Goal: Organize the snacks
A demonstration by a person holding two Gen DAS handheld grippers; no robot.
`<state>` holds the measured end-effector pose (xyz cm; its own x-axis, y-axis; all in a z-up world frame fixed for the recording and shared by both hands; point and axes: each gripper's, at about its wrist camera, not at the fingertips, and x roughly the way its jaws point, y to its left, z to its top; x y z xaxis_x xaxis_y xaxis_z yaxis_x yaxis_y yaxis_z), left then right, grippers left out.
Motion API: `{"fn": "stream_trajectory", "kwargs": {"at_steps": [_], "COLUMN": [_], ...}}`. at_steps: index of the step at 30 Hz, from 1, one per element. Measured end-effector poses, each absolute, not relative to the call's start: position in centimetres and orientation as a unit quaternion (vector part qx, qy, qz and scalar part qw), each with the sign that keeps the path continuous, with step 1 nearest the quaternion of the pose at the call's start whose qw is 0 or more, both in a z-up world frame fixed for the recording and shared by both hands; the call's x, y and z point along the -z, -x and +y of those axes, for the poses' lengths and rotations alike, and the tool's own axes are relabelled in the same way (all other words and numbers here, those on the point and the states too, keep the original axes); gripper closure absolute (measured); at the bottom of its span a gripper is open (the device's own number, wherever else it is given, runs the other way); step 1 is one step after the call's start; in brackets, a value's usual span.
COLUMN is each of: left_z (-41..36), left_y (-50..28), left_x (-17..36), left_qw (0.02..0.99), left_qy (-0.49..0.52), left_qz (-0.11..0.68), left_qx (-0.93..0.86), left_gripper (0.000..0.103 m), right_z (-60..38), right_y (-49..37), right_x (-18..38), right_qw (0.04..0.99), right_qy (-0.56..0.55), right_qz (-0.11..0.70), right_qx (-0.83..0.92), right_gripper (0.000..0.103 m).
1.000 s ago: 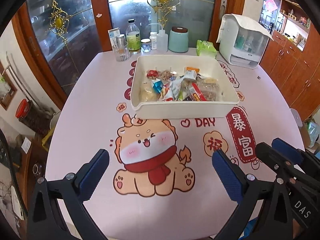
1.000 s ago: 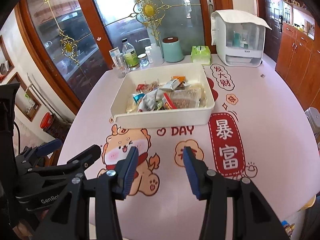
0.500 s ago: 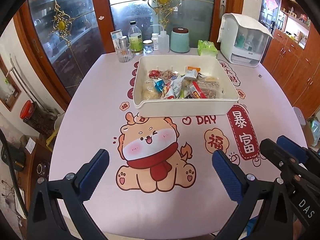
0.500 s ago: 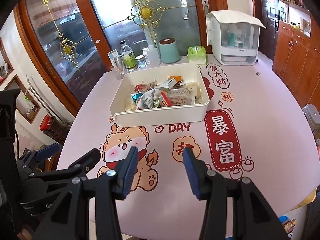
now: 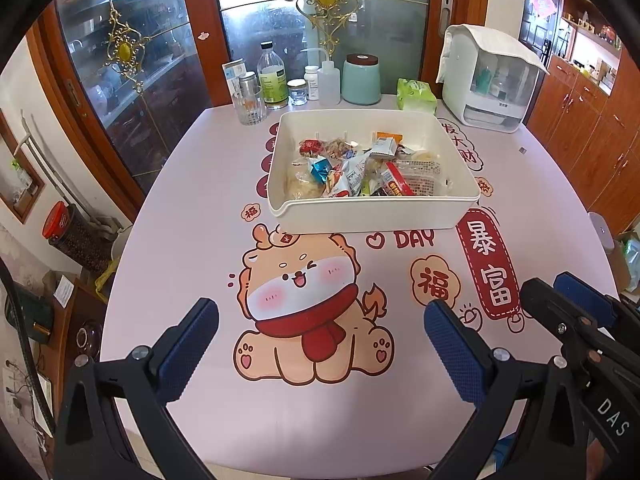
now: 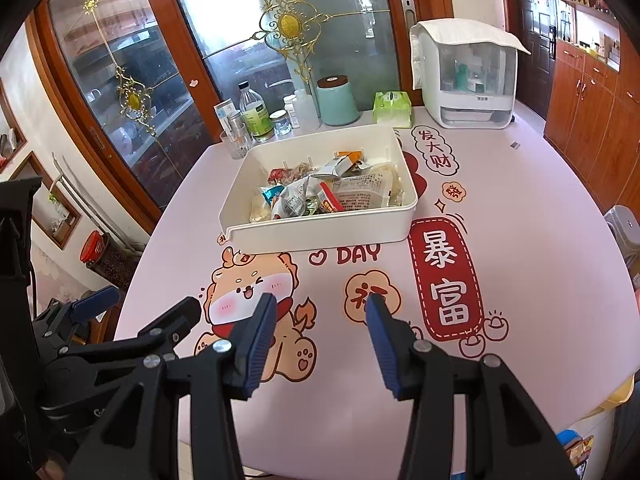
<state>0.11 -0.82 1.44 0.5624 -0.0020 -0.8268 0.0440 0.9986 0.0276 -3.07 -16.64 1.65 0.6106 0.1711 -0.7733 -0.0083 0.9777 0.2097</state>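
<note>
Left wrist: snack tray (image 5: pixel 372 216) beyond tongs (image 5: pixel 320 344)

You cannot see the bottom of the white bin (image 5: pixel 372 210), because the heap of snack packets (image 5: pixel 360 172) covers it, and their labels are too small to read. The near edge of the tabletop (image 6: pixel 360 440) is hidden behind the black arms of each tool. The cabinet's contents behind the glass doors (image 6: pixel 132 80) are blurred.
</note>
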Motion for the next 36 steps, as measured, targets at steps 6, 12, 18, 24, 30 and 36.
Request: {"fn": "stream_trajectory", "kwargs": {"at_steps": [6,12,18,24,30,36], "left_z": [-0.79,-0.82,-0.91,-0.98,-0.98,-0.81], "left_y": [-0.11,-0.15,-0.12,-0.16,-0.22,-0.49], "left_x": [-1.45,-1.45,-1.37,-1.15,-1.07,-0.64], "left_qw": [0.884,0.883,0.883,0.882,0.882,0.88], "left_qy": [-0.023,-0.023,-0.022,-0.022,-0.022,-0.023], "left_qz": [0.467,0.468,0.469,0.47,0.47,0.475], "left_qx": [0.013,0.014,0.014,0.014,0.014,0.015], "left_gripper": [0.001,0.001,0.001,0.001,0.001,0.001], "right_z": [-16.6,-16.56,-16.56,-16.61,-16.62,-16.49], "right_y": [3.03,3.02,3.01,2.94,2.91,2.87], "right_x": [-1.61,-1.62,-1.52,-1.46,-1.47,-1.21], "right_qw": [0.892,0.892,0.892,0.891,0.891,0.89], "right_qy": [-0.093,-0.093,-0.094,-0.094,-0.094,-0.096], "right_qz": [0.439,0.439,0.44,0.441,0.441,0.444], "right_qx": [-0.051,-0.05,-0.05,-0.051,-0.051,-0.051], "right_gripper": [0.056,0.056,0.056,0.056,0.056,0.056]}}
